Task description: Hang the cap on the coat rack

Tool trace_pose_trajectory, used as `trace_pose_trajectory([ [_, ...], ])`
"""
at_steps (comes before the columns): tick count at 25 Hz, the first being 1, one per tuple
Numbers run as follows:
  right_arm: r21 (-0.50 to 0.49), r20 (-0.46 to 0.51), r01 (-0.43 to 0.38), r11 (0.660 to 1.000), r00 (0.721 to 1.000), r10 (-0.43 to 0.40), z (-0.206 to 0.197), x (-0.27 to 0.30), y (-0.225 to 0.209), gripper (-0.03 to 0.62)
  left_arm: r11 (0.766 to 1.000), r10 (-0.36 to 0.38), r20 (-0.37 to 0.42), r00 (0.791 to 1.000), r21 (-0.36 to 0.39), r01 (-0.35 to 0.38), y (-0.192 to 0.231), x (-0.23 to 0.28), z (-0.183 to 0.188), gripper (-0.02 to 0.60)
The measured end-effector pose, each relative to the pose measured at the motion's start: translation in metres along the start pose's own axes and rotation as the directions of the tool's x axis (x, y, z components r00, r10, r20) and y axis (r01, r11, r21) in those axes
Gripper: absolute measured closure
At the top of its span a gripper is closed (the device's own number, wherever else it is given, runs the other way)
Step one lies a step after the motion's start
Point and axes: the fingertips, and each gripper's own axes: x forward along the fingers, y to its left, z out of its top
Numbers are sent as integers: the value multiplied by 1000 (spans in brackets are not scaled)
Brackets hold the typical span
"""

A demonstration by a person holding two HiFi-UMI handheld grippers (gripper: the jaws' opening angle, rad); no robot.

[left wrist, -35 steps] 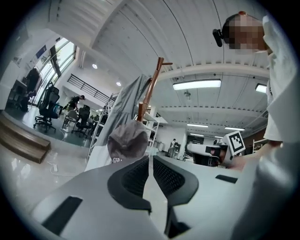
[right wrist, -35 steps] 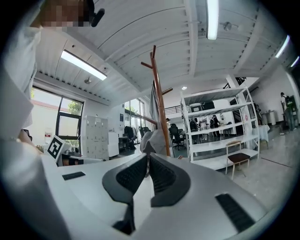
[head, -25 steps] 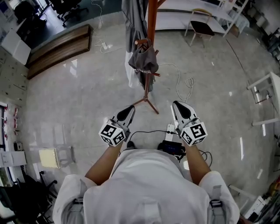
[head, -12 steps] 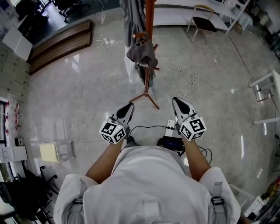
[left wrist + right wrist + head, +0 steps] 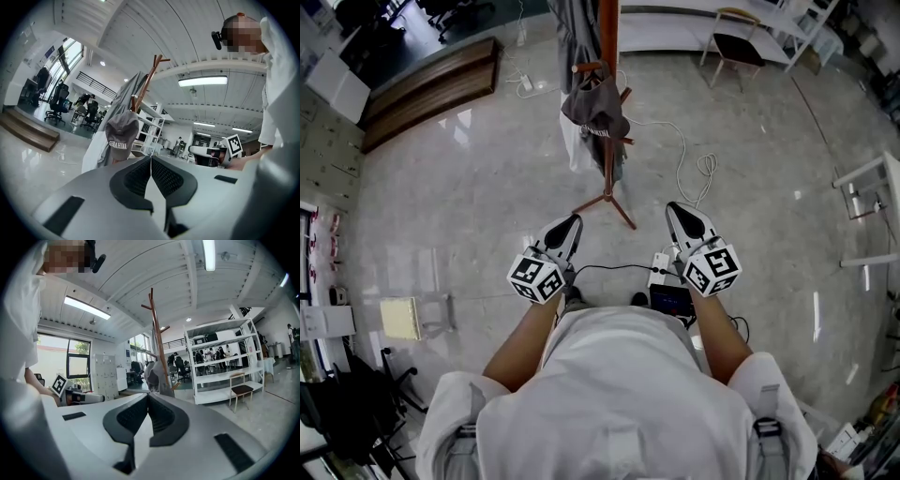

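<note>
A grey cap point(image 5: 594, 105) with white lettering hangs on a peg of the brown wooden coat rack point(image 5: 607, 84), beside a grey garment point(image 5: 570, 37). The left gripper view shows the cap point(image 5: 120, 136) on the rack point(image 5: 146, 87) ahead. My left gripper point(image 5: 570, 226) and right gripper point(image 5: 677, 212) are both shut and empty, held low in front of the person, well short of the rack. In the right gripper view the rack point(image 5: 157, 341) stands ahead with the cap point(image 5: 153, 375) partly hidden behind the jaws.
A white cable point(image 5: 686, 169) loops over the floor right of the rack's feet. A chair point(image 5: 729, 53) and white shelving stand at the back right, a wooden bench point(image 5: 427, 94) at the back left. A black device point(image 5: 671, 302) with cables lies by the person's feet.
The person has stepped back a little from the rack. Both grippers stay shut and have drifted slightly left in the view. The cap stays on its peg.
</note>
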Motion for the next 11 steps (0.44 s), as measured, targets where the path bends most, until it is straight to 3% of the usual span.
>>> trace_pose_trajectory([
  [11,-25,6,-14,1000,1000,14,7,-24,-30,571,1000,-6,22,1000,-6,6,-37,31,-12,560],
])
